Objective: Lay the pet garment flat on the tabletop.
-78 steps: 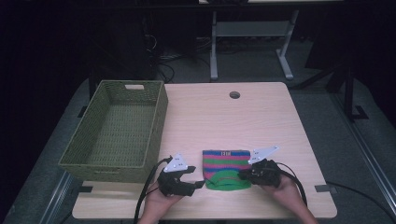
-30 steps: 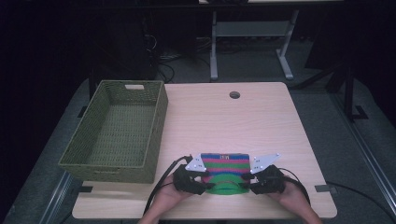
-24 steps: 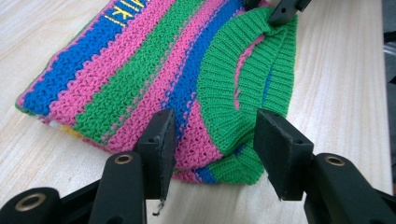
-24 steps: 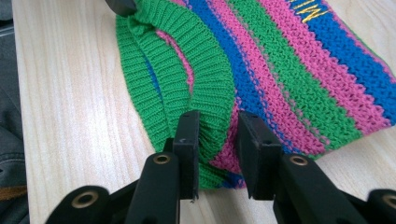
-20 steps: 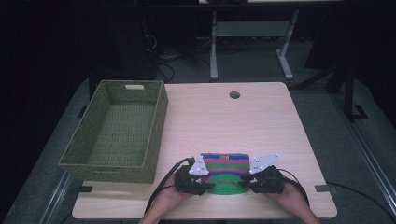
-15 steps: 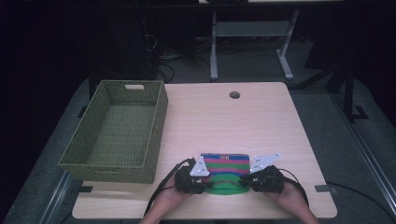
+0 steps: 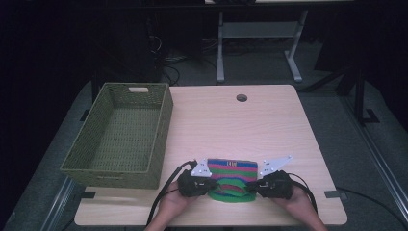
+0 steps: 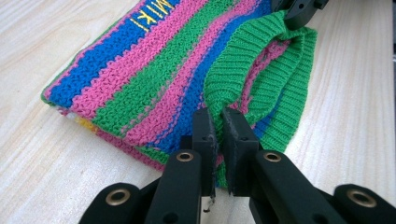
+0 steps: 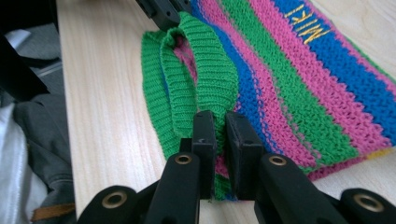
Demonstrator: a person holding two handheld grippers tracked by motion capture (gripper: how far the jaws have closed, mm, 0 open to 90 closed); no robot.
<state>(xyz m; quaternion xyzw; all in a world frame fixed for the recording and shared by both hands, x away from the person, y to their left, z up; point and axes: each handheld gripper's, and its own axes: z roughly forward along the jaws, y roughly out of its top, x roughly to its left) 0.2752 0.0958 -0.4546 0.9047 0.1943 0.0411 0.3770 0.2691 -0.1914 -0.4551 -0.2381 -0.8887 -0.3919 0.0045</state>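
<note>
A folded knit garment (image 7: 233, 168) in blue, pink and green stripes lies near the table's front edge. Its green ribbed hem (image 8: 261, 79) is bunched up at the near side. My left gripper (image 7: 214, 185) is at the hem's left end. Its jaws have just been closing and now pinch the rib (image 8: 218, 114). My right gripper (image 7: 251, 187) holds the hem's right end, jaws likewise just closed on the rib (image 9: 218, 116). Each gripper view shows the other gripper's jaw tips on the hem's far end, the right gripper (image 8: 299, 11) and the left gripper (image 9: 161, 11).
A green woven basket (image 7: 120, 139) stands empty at the table's left. The wooden table (image 7: 231, 125) has a round cable hole (image 7: 241, 97) near its far edge. Dark floor and desk legs lie beyond. Cables trail off the near edge.
Since the earliest frame both grippers have moved inward to the garment's near edge. The green hem is now drawn up between them.
</note>
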